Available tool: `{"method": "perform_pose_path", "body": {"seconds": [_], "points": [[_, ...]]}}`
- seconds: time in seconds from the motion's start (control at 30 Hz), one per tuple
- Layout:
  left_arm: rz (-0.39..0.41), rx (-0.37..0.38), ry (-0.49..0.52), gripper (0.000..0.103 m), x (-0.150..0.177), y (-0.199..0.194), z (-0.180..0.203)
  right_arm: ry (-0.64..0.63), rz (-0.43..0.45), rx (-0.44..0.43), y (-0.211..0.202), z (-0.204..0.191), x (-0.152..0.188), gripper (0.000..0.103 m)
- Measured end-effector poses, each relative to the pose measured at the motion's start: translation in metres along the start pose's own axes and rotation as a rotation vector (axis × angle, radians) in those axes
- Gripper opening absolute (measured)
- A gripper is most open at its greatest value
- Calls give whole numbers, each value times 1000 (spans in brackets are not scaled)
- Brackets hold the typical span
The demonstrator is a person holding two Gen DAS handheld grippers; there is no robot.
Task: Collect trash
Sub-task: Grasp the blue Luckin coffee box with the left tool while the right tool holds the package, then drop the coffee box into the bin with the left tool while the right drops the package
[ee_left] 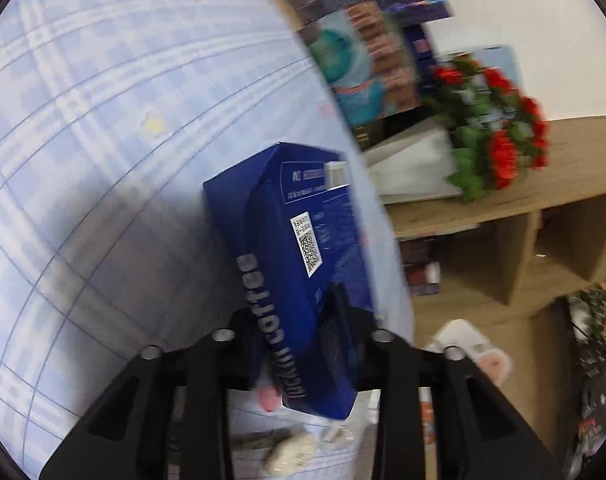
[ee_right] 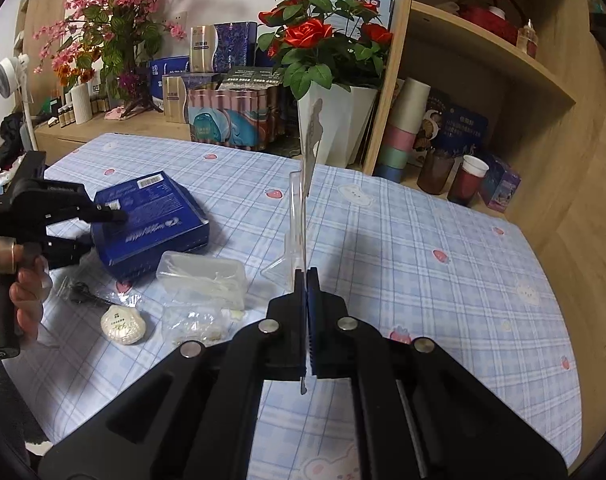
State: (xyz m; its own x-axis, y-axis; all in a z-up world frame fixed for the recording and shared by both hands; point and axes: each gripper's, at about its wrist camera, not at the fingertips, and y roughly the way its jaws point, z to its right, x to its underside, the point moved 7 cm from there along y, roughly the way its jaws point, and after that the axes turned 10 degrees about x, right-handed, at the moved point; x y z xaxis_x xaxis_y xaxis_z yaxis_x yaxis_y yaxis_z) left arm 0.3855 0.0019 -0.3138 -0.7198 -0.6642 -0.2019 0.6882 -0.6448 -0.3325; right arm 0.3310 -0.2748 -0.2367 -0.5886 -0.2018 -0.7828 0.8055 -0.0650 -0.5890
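A: Item one, blue coffee box (ee_left: 303, 264)?
B: Clamped between the left gripper's (ee_left: 299, 340) jaws at its near end; long axis runs away from the tool, over the checked tablecloth (ee_left: 83, 160).

A: Right gripper (ee_right: 306, 320)?
B: Closed on a clear plastic sheet (ee_right: 303, 216), edge-on and upright.

A: Containers?
B: Clear tub (ee_right: 203, 280) beside the box, contents look like small white sticks; no bin visible.

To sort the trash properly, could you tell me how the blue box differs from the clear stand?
The blue box is opaque and printed; the clear stand is see-through and plain. The box is thick, the stand a thin sheet. The left gripper clamps the box, the right gripper the stand. Both are gripped.
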Motion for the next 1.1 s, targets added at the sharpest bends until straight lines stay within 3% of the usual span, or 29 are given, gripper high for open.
{"method": "perform_pose_path", "body": {"seconds": [0.2,0.4,0.6,0.83,1.1], "points": [[-4,51,188,12,1,-22,53,61,5,-15,-13,5,4,5],[3,34,304,12,6,-56,89,121,30,-39,-39,4,3,5],[22,-25,492,12,21,-110,124,171,49,-67,-71,4,6,5],[-6,-51,670,12,62,-166,151,229,71,-92,-112,3,14,5],[-14,-65,755,12,107,-213,163,266,112,-115,-170,-5,28,5]]}}
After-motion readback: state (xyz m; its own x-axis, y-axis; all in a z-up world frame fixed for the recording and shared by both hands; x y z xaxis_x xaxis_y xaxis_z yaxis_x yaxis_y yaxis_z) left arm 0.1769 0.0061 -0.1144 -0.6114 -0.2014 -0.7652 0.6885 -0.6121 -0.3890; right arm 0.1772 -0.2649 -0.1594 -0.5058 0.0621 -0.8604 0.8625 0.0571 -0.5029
